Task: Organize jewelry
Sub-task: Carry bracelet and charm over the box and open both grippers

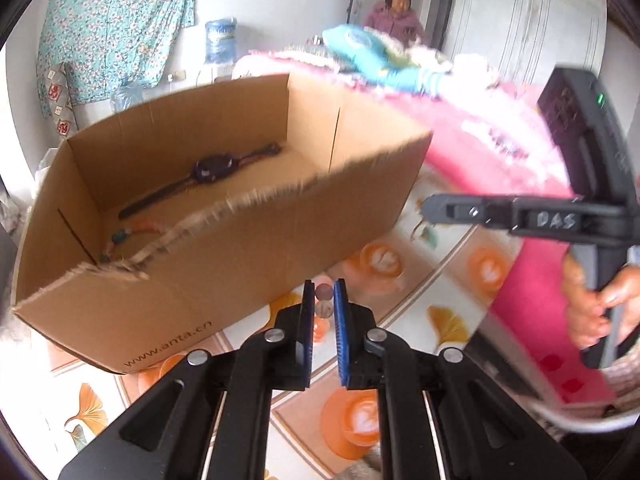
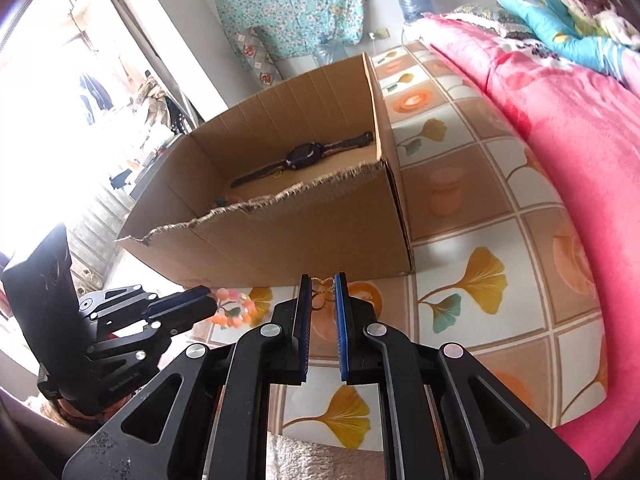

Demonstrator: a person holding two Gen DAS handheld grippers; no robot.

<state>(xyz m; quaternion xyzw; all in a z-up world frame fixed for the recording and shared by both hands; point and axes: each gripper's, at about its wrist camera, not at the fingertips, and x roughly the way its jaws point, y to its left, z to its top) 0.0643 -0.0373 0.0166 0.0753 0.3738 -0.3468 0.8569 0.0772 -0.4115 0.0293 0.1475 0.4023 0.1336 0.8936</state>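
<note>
Left tongs closed on a bead bracelet: round translucent beads, pale pink and orange, a few beads showing in the gap between the blue pads; in the right wrist view the loop bunches just past the tips of the left tongs. Right tongs closed on a thin gold chain of small open links, hanging slack between the pads; its run is roughly vertical from the tips downward. Beyond both tongs stands an open cardboard box with a torn, ragged near rim, resting on a patterned cloth printed with yellow leaves and orange cups. Inside the box, ahead and above the tips, lies a dark wristwatch, flat, strap fully extended; long axis runs diagonally, lower left to upper right. Near the box's left near corner lies a string of mixed beads, teal and orange, curved. Right of the right tongs is a pink blanket. A hand grips the handle of the right tongs.
</note>
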